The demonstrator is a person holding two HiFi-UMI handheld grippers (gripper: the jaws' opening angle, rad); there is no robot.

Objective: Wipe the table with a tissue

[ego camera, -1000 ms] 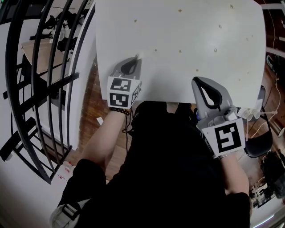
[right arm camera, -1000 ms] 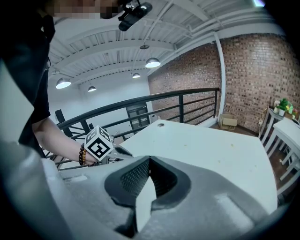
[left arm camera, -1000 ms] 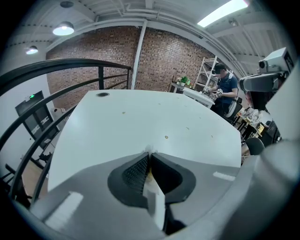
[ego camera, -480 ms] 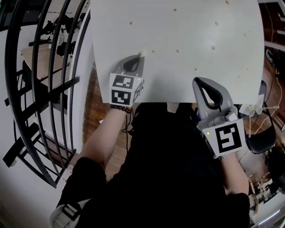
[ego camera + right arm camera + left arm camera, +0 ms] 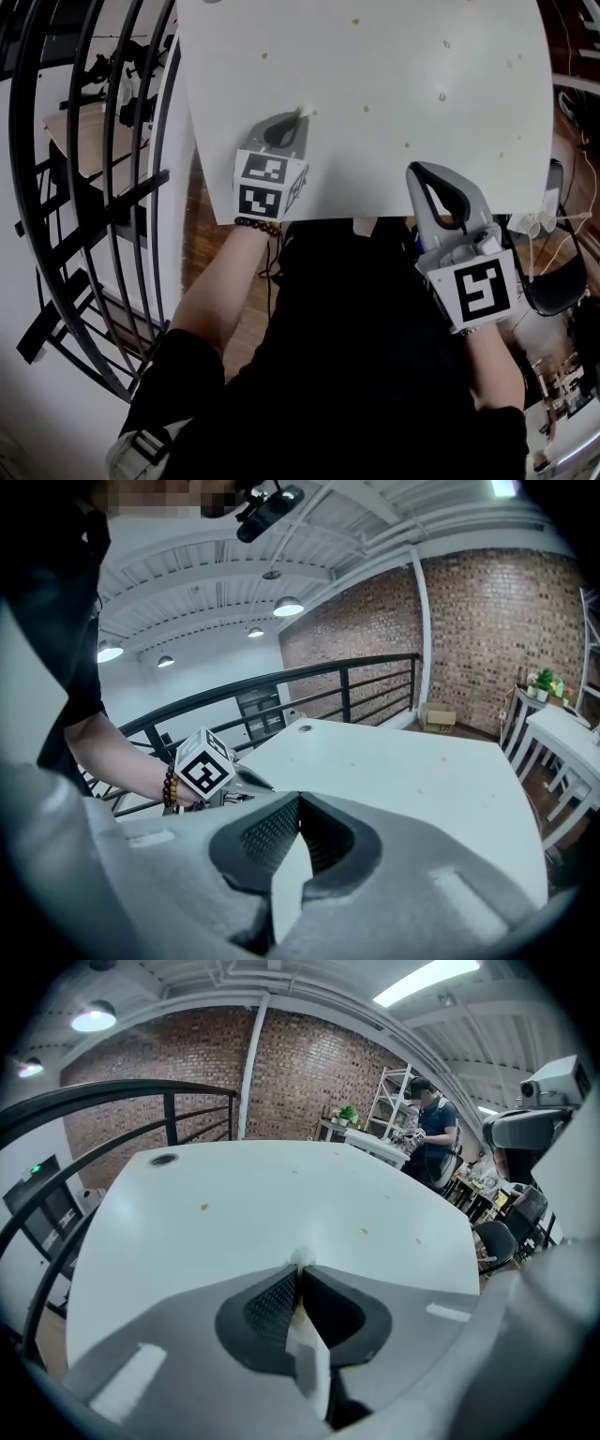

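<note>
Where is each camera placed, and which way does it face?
Head view: on the person's head, facing steeply down at the table; shows both forearms, left gripper, right gripper.
Left gripper view: on that gripper, facing along its jaws, shut on a tissue, across the table toward a brick wall.
Right gripper view: on that gripper, facing over its shut jaws toward the railing; shows the person's left wrist.
Both gripper views share the table and brick wall.

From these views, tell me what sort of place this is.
Probably a loft-style workshop or studio, perhaps on a mezzanine: exposed brick wall, a black railing beside the white table, and a strip light on a bare ceiling.
</note>
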